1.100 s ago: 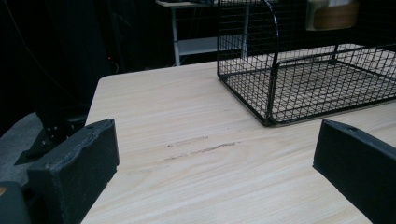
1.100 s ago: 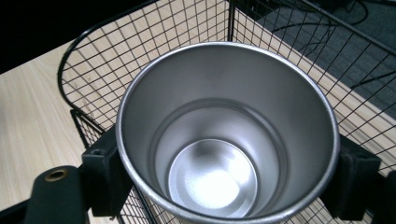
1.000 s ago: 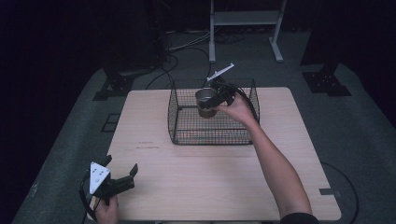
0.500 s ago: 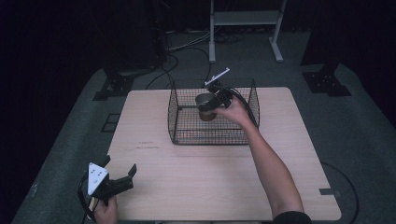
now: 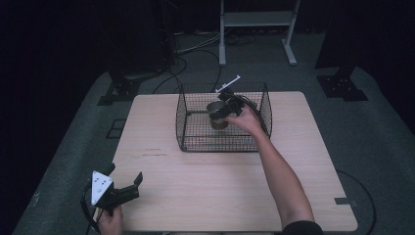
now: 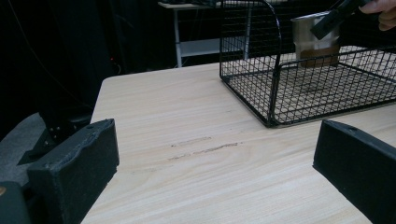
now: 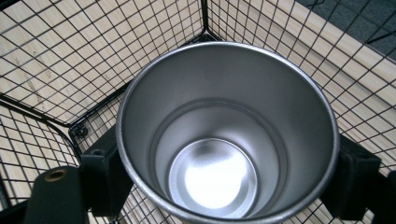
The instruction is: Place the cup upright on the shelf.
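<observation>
Inside the wire basket point(image 5: 195, 139), right gripper point(image 5: 226, 106) fingers pinch a steel cup point(image 5: 215, 113); left gripper point(image 5: 123, 188) fingers spread above bare worktop point(image 5: 220, 191).

Wooden table point(image 5: 210, 196), metal stand point(image 5: 257, 19) behind.

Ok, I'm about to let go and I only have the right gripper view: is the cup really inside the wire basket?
Observer: Yes, the high view shows the cup within the basket walls.
Operator: Upright?
Observer: Upright in the left gripper view, with a brown band round its base; whether it touches the basket floor I cannot tell.
Operator: And the other tongs?
Observer: The left tongs are open at the table's near left corner, well apart from the basket.
</observation>
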### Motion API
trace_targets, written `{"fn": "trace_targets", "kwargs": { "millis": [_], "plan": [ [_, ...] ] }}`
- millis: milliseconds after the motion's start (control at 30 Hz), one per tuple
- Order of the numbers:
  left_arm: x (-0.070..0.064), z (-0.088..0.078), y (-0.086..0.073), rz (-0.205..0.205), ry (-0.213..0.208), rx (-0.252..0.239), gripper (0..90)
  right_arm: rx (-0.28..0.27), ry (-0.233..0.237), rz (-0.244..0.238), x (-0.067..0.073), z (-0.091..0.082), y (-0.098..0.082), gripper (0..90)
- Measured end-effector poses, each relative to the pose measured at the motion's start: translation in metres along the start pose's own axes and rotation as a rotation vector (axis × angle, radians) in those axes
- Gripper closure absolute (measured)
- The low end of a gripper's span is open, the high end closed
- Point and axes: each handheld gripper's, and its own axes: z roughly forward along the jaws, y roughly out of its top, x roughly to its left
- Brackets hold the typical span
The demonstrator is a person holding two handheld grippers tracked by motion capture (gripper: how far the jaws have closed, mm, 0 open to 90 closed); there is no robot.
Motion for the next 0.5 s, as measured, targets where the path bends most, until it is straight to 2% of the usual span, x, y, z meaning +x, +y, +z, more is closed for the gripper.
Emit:
{"fn": "trace_targets", "kwargs": {
  "millis": [133, 500],
  "plan": [
    [0.000, 0.000, 0.000, -0.001, 0.001, -0.001, 0.0, 0.031, -0.002, 0.013, -0.005, 0.006, -0.004, 17.7],
    [0.002, -0.001, 0.000, -0.006, 0.004, -0.004, 0.0, 0.075, -0.007, 0.013, -0.009, 0.015, -0.007, 17.5]
  ]
}}
